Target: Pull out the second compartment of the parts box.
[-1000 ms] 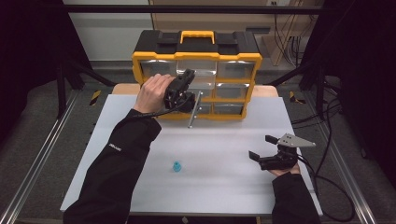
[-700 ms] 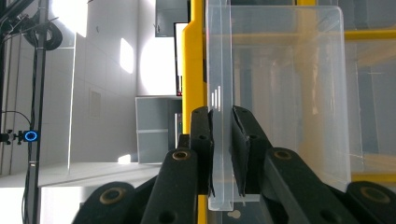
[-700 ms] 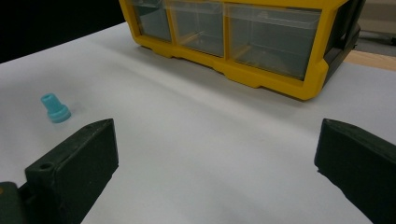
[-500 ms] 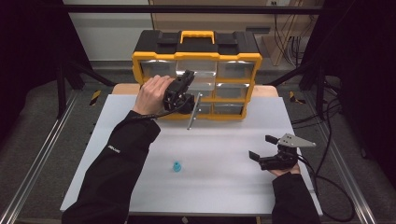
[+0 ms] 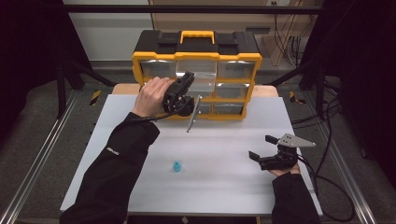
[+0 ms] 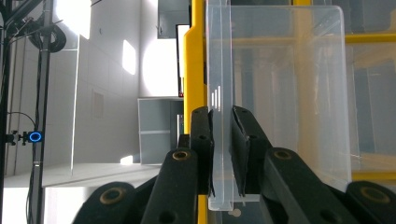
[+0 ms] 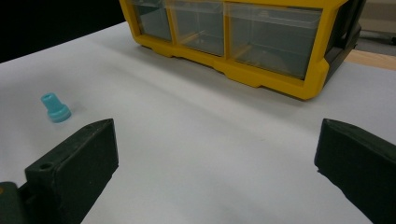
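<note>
The left claw (image 6: 222, 154) is clamped on the front wall of a clear plastic drawer (image 6: 280, 93), which is pulled out of the yellow organizer (image 5: 196, 60) at the counter's (image 5: 224, 182) far edge. The drawer is transparent and tilts downward. The right claw (image 5: 265, 148) rests open, well apart, near a small teal cap (image 5: 177, 166). Nothing has shifted since the earlier frames.
</note>
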### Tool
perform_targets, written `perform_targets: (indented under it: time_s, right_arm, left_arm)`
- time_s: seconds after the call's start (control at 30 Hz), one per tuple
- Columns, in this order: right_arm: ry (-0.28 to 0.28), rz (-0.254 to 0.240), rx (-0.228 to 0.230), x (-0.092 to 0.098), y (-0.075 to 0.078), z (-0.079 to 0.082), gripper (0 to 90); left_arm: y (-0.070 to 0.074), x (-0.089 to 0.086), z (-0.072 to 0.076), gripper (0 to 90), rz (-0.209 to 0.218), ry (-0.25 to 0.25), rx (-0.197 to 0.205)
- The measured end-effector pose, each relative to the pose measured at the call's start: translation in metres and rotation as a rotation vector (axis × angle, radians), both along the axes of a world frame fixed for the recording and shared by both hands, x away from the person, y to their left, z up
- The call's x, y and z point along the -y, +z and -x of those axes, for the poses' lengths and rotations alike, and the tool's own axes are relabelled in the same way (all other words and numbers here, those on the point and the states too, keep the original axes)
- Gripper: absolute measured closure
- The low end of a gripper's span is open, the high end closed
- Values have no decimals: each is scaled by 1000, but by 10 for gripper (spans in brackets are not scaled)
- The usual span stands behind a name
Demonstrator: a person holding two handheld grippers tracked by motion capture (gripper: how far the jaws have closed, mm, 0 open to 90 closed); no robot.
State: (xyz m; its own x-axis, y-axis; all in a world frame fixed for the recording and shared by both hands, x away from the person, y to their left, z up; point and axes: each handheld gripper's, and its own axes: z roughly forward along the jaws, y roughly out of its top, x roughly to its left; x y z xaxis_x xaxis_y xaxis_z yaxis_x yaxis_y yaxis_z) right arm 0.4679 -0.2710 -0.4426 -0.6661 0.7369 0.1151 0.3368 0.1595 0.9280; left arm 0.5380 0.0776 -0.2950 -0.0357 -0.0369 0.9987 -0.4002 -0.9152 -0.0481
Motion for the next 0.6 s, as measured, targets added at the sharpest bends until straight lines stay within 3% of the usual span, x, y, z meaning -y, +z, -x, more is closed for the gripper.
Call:
perform_targets:
  time_s: [0.6]
  right_arm:
    - [-1,1,1,0,0,0,2]
  left_arm:
    - [-2,0,5,800,3,-6,13]
